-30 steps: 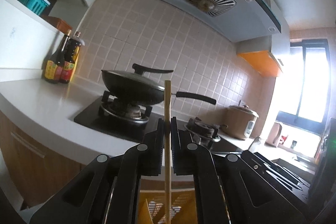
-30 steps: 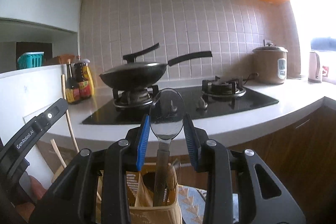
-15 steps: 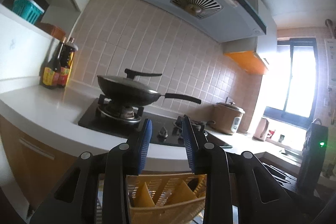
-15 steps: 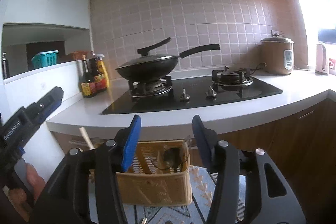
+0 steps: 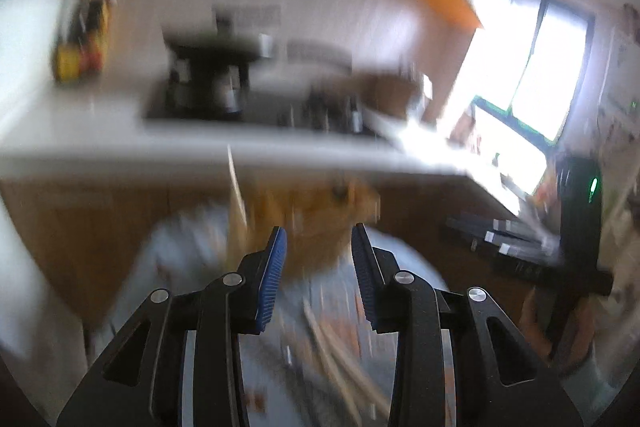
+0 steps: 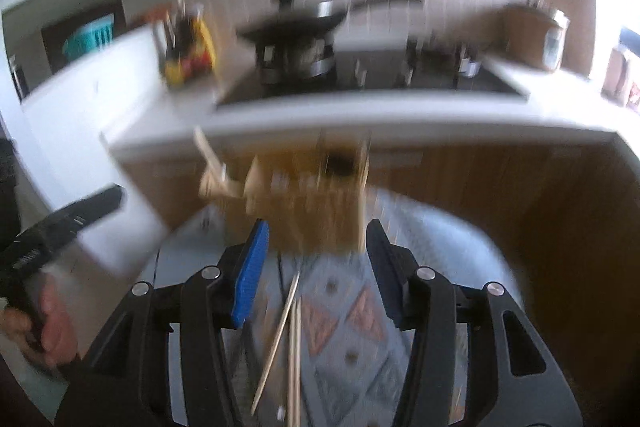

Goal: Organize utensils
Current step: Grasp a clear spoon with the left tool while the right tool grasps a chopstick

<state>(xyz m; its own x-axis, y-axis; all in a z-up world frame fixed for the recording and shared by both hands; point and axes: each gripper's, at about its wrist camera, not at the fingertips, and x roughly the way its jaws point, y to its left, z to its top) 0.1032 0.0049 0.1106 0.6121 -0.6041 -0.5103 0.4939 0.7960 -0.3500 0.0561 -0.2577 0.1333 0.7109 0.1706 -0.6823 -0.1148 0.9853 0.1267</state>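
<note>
Both views are badly motion-blurred. Compared with a second ago, the left gripper (image 5: pixel 318 247) no longer pinches the chopstick and the right gripper (image 6: pixel 314 251) no longer carries the spoon; both now stand spread with nothing between the fingers. Both cameras have tipped down from the stove toward the floor.

The basket (image 6: pixel 308 199) (yellow-brown, slotted) sits on a patterned mat (image 6: pixel 352 311) just ahead of both grippers, below the counter edge (image 6: pixel 360 123). A pale stick (image 5: pixel 236 195) pokes up out of its left side, probably the chopstick just dropped in, though blur makes that uncertain. A dark round shape in the basket's right part may be the spoon.

So those two items look delivered, and the swing downward suggests the next pickup. Loose chopsticks (image 6: pixel 286 331) lie on the mat between the right gripper's fingers and the basket, near enough for an easy grab. The left view shows more smeared sticks (image 5: pixel 336 359) on the mat.

Open room: the mat ahead is free apart from the sticks. Cabinet fronts and the counter overhang close off the far side, the basket wall stands right in front, and the other gripper sits close at each view's outer edge, so the two could crowd each other.
</note>
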